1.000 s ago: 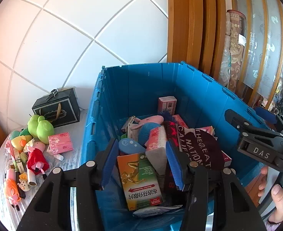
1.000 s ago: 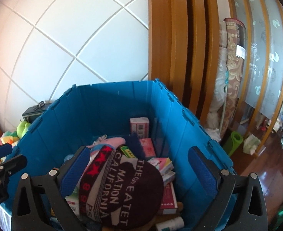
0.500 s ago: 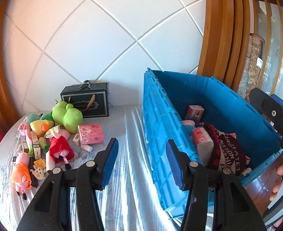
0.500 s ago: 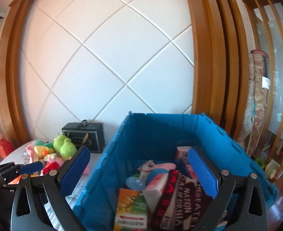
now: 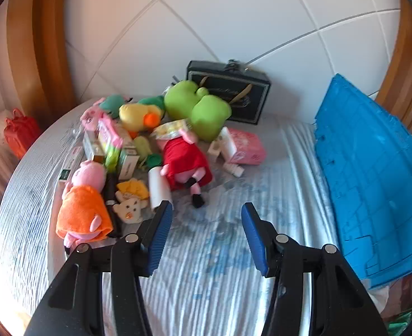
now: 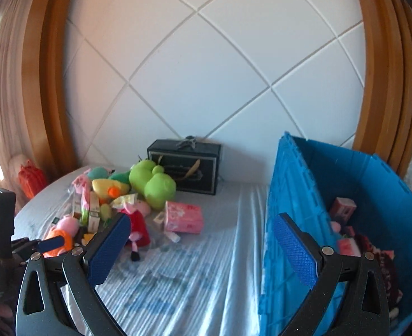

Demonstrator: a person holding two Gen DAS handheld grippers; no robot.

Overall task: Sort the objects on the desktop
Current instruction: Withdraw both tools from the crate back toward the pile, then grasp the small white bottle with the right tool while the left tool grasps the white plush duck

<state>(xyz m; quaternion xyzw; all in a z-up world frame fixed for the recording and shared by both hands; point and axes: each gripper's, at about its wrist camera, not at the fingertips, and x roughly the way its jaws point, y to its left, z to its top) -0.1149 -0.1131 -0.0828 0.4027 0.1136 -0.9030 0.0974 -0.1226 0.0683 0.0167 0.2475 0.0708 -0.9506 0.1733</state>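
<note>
Left wrist view: plush toys (image 5: 155, 151) crowd upper left, blue crate (image 5: 374, 173) at right; both left gripper (image 5: 206, 235) and right gripper (image 6: 203, 249) gape empty above the surface (image 5: 234, 266).

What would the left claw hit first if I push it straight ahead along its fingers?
Probably the bare striped tablecloth: the open left claw points steeply down at it, nothing between the fingers. The pig plush in a red dress lies just beyond, though depth is uncertain.
</note>
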